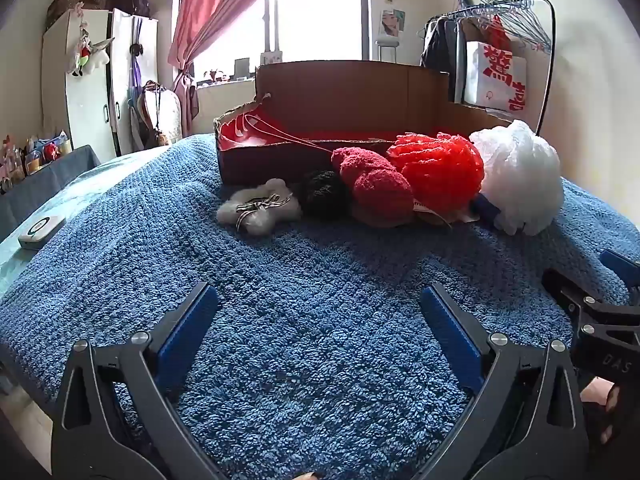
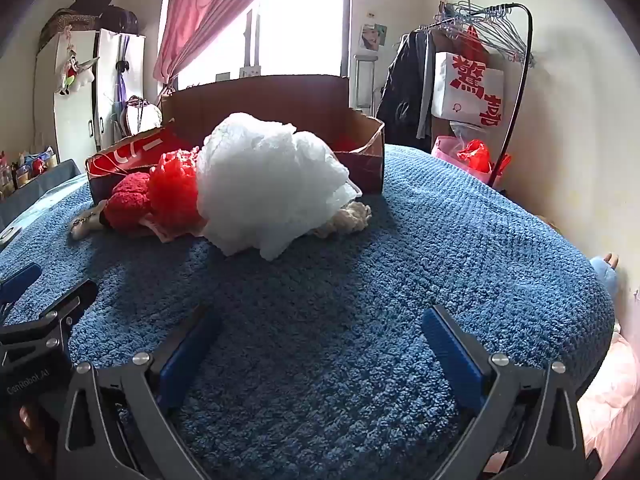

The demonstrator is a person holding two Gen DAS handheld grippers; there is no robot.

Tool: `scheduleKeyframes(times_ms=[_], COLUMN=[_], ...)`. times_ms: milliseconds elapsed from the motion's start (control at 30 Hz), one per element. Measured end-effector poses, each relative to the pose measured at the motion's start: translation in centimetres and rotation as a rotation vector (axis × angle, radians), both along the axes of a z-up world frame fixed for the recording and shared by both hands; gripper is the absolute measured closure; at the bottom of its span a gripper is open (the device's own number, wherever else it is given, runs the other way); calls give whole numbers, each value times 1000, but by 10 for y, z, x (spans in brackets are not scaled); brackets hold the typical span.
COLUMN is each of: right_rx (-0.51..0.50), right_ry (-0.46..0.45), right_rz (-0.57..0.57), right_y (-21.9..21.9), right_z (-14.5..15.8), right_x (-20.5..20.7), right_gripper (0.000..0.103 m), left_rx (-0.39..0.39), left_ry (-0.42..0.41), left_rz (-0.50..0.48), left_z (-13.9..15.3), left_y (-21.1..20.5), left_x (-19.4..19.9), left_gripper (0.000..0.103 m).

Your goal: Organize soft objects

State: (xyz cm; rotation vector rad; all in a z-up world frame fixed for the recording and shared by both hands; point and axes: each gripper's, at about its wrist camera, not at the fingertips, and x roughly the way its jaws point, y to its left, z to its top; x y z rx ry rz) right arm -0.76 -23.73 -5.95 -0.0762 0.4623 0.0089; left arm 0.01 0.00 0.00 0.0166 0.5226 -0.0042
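Observation:
A row of soft objects lies on the blue blanket (image 1: 320,280) in front of an open cardboard box (image 1: 340,96): a grey star plush with a ribbon (image 1: 260,208), a black yarn ball (image 1: 322,192), a dark red fuzzy ball (image 1: 376,184), a bright red mesh pouf (image 1: 440,168) and a white mesh pouf (image 1: 520,176). In the right wrist view the white pouf (image 2: 272,184) is nearest, with the red pouf (image 2: 172,188), the dark red ball (image 2: 128,200) and a cream knitted item (image 2: 348,216) beside it. My left gripper (image 1: 320,312) and right gripper (image 2: 320,332) are open and empty, well short of the row.
The box (image 2: 360,152) has a torn red-lined flap on its left. A small white device (image 1: 40,232) lies at the bed's left edge. A clothes rack (image 2: 480,60) with a bag stands at the right wall, a wardrobe (image 1: 92,80) at the left.

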Motion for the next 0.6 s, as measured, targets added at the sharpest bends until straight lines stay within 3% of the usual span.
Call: scheduleKeyframes(times_ms=[600], right_rx=[-2], right_ry=[3], right_rz=[0], right_y=[0], right_z=[-1], right_x=[0], right_gripper=[0], left_rx=[-2], left_ry=[2], left_rz=[-1], left_z=[0], left_y=[0], left_x=[0], left_gripper=[0])
